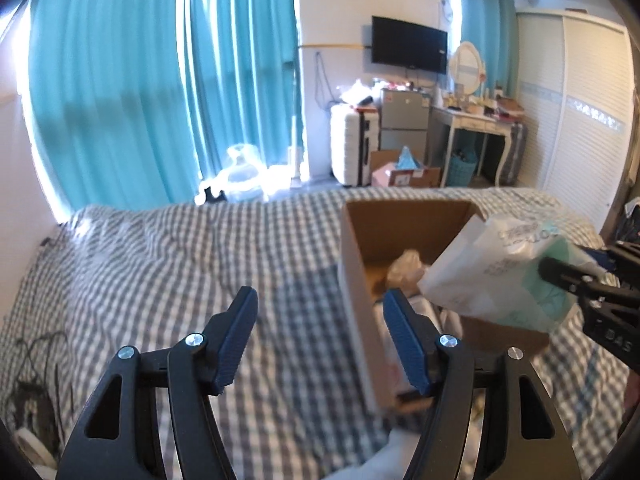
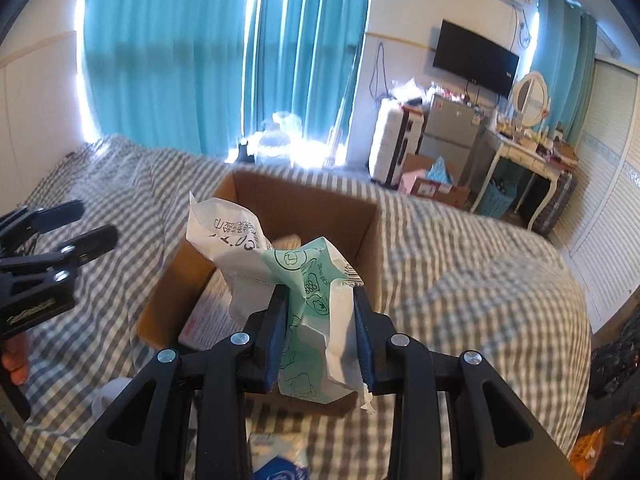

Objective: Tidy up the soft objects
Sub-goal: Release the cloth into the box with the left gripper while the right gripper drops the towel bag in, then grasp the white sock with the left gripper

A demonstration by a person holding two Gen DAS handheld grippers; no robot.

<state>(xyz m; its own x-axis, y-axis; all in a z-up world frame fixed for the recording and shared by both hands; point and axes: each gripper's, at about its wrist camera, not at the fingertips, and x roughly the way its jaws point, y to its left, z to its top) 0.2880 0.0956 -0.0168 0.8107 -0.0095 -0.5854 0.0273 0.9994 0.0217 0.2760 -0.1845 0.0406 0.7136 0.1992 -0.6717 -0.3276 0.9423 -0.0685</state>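
An open cardboard box (image 1: 400,228) (image 2: 304,204) stands on the checked bed. Soft packs lie inside it (image 1: 404,268) (image 2: 208,316). My right gripper (image 2: 320,308) is shut on a white and green soft tissue pack (image 2: 312,292) and holds it over the box's near side. In the left wrist view that pack (image 1: 496,268) hangs above the box's right part, with the right gripper (image 1: 560,272) at the right edge. My left gripper (image 1: 320,312) is open and empty, above the bed at the box's left wall. It shows at the left in the right wrist view (image 2: 88,224).
The grey and white checked bedspread (image 1: 180,248) (image 2: 460,264) covers the bed. A blue and white pack (image 2: 280,468) lies near my right gripper's base. Beyond the bed stand teal curtains (image 1: 120,80), a white suitcase (image 1: 352,144), a small fridge (image 1: 404,120), a dressing table (image 1: 476,124) and a wardrobe (image 1: 580,112).
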